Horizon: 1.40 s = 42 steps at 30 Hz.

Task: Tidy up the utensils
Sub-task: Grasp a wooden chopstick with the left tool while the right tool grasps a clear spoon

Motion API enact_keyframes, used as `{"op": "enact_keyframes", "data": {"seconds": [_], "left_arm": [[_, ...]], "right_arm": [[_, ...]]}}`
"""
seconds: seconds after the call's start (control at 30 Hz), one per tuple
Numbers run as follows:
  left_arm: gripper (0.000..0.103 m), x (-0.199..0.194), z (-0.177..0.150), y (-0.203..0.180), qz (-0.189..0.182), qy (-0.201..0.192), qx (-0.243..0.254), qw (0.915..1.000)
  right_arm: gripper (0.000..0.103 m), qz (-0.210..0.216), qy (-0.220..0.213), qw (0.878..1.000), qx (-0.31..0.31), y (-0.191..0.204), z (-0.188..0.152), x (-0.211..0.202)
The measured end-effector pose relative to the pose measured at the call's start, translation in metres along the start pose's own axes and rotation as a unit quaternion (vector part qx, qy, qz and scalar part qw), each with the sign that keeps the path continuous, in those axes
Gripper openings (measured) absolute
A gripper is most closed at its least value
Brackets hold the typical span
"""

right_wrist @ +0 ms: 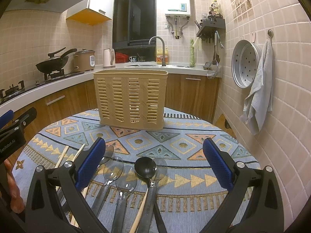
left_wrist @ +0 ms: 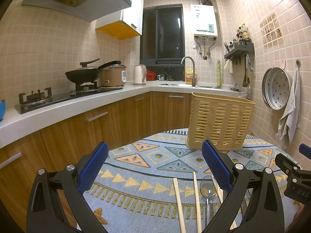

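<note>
Both fingers (right_wrist: 217, 165) spread, beige caddy (right_wrist: 131, 99) upright, contents seemingly hidden

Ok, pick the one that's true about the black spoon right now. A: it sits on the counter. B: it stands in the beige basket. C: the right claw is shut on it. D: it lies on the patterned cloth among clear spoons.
D: the black spoon lies flat on the patterned cloth beside clear spoons, in front of the basket, with the right claw open above it.

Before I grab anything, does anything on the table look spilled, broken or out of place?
Nothing spilled or broken. The spoons and chopsticks lie loose on the cloth, some overlapping: a black spoon rests across a clear one. The basket stands upright behind them. Both hand-held grippers are open and hold nothing.
</note>
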<state>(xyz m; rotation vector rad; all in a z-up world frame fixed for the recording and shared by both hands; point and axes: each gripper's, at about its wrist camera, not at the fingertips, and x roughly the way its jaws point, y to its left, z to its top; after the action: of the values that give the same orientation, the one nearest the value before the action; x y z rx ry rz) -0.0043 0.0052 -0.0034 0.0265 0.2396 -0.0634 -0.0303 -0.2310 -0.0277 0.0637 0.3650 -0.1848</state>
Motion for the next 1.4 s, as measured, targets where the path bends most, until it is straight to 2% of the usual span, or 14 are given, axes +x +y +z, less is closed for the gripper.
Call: {"op": "enact_keyframes", "data": {"seconds": [0.1, 0.23, 0.33, 0.4, 0.47, 0.53, 0.63, 0.83, 0.87, 1.03, 1.2, 1.27, 1.33, 1.4], "left_arm": [[0.094, 0.003, 0.001, 0.003, -0.003, 0.006, -0.007, 0.9999], [0.092, 0.013, 0.003, 0.013, -0.027, 0.035, -0.027, 0.9987], [0.087, 0.029, 0.007, 0.024, -0.064, 0.103, -0.017, 0.9925], [0.082, 0.043, 0.01, 0.033, -0.097, 0.161, -0.017, 0.9821], [0.067, 0.06, 0.012, 0.048, -0.12, 0.226, -0.039, 0.9658], [0.066, 0.073, 0.012, 0.06, -0.153, 0.268, -0.068, 0.9487], [0.062, 0.094, 0.002, 0.053, -0.207, 0.341, -0.083, 0.9131], [0.041, 0.12, -0.027, 0.009, -0.195, 0.415, -0.023, 0.8885], [0.041, 0.121, -0.026, 0.007, -0.186, 0.411, -0.012, 0.8925], [0.039, 0.122, -0.026, -0.013, -0.156, 0.411, 0.046, 0.8969], [0.025, 0.122, -0.025, -0.031, -0.116, 0.404, 0.119, 0.8996], [0.02, 0.12, -0.023, -0.031, -0.107, 0.4, 0.133, 0.9006], [0.008, 0.121, -0.022, -0.031, -0.111, 0.396, 0.135, 0.9015], [0.004, 0.124, -0.021, -0.032, -0.104, 0.391, 0.139, 0.9037]], "right_arm": [[0.096, -0.007, -0.002, 1.0, 0.007, -0.003, 0.001, 0.002], [0.096, -0.021, 0.03, 0.999, 0.022, -0.009, 0.001, 0.007], [0.096, -0.006, 0.061, 0.997, 0.039, -0.018, 0.003, 0.008], [0.096, -0.013, 0.096, 0.995, 0.032, -0.024, 0.008, 0.014], [0.096, -0.013, 0.153, 0.988, 0.011, -0.025, 0.014, 0.023], [0.095, 0.0, 0.176, 0.984, 0.01, -0.03, 0.02, 0.029], [0.086, 0.018, 0.212, 0.977, 0.004, -0.032, 0.027, 0.039], [0.073, 0.046, 0.258, 0.965, 0.013, -0.035, 0.027, 0.057], [0.07, 0.045, 0.265, 0.963, 0.008, -0.035, 0.028, 0.06], [0.061, 0.04, 0.295, 0.955, -0.003, -0.038, 0.025, 0.07], [0.055, 0.047, 0.326, 0.944, -0.001, -0.04, 0.024, 0.082], [0.052, 0.047, 0.336, 0.941, -0.003, -0.041, 0.023, 0.087], [0.048, 0.052, 0.351, 0.935, 0.0, -0.043, 0.023, 0.093], [0.039, 0.057, 0.366, 0.929, 0.009, -0.047, 0.022, 0.099]]}}
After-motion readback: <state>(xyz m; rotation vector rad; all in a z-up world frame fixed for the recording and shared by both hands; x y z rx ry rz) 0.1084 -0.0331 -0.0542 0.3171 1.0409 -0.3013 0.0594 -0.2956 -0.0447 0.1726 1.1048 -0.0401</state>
